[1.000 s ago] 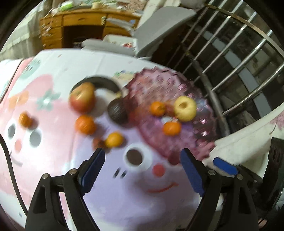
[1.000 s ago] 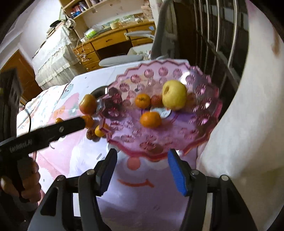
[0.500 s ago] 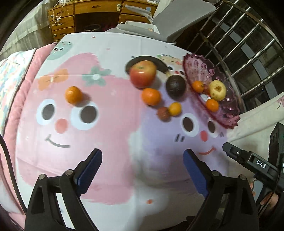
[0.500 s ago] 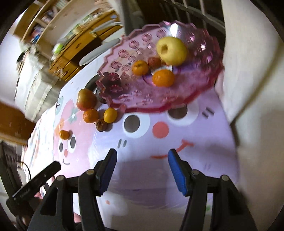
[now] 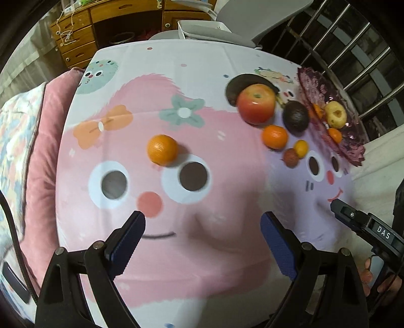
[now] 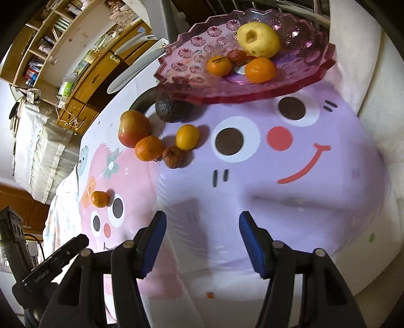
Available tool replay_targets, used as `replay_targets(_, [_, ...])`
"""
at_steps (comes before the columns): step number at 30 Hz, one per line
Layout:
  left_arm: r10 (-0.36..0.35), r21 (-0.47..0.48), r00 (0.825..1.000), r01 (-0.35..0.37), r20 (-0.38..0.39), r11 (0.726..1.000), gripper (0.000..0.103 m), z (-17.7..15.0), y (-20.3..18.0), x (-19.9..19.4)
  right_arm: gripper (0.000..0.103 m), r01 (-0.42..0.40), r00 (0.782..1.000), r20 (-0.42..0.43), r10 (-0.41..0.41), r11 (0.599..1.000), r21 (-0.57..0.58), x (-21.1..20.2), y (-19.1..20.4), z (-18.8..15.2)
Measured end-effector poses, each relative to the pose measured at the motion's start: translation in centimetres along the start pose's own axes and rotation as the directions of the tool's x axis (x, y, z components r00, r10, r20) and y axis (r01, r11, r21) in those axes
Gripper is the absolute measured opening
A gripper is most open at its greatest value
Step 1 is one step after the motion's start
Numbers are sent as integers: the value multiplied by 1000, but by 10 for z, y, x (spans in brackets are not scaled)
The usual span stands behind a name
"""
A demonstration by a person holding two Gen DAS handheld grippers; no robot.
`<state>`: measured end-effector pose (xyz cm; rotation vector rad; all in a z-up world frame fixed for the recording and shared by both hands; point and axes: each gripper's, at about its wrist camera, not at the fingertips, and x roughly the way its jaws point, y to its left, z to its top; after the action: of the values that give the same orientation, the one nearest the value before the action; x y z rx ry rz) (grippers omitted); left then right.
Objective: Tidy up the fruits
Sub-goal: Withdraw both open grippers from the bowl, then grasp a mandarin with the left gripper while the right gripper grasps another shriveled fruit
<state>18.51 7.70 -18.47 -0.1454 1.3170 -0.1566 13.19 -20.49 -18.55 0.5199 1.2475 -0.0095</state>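
A pink glass plate (image 6: 315, 65) at the far right of the cartoon cloth holds a yellow apple (image 6: 258, 39), two oranges (image 6: 219, 66) and a small reddish fruit (image 6: 236, 56). Beside it on the cloth lie a red apple (image 5: 256, 103), a dark avocado (image 5: 295, 116), an orange (image 5: 274, 136), a small yellow fruit (image 5: 301, 148) and a brown wrinkled fruit (image 5: 291, 157). A lone orange (image 5: 162, 150) sits apart on the pink face, ahead of my left gripper (image 5: 202, 224), which is open and empty. My right gripper (image 6: 202, 219) is open over the lilac face, nothing between its fingers.
A wooden desk with drawers (image 5: 83, 43) and a grey chair (image 5: 252, 20) stand beyond the far edge. A metal railing (image 5: 353, 63) runs along the right behind the plate. A pink cushion (image 5: 43, 151) borders the left edge and white bedding (image 6: 366, 83) the right.
Both grippers have drawn back from the plate toward the near edge. The left one swung left, so the lone orange now lies ahead of it. The right view has rolled.
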Motion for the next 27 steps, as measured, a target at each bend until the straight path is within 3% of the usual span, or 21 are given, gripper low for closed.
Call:
replay_targets(9, [-18, -8, 999, 17, -47, 1000, 92, 41, 43, 30, 60, 85, 996, 25, -85, 996, -10, 33, 40, 7])
replay_targets(18, [-74, -93, 996, 69, -45, 993, 92, 59, 74, 56, 44, 176, 984, 31, -175, 983, -57, 73, 67, 30])
replay_targets(23, [-115, -136, 993, 110, -28, 985, 85, 66, 85, 67, 36, 209, 978, 25, -208, 976, -65, 89, 71, 36])
replay_targets(27, [-116, -146, 993, 111, -29, 983, 73, 70, 86, 74, 35, 227, 974, 20, -226, 971, -79, 96, 74, 39])
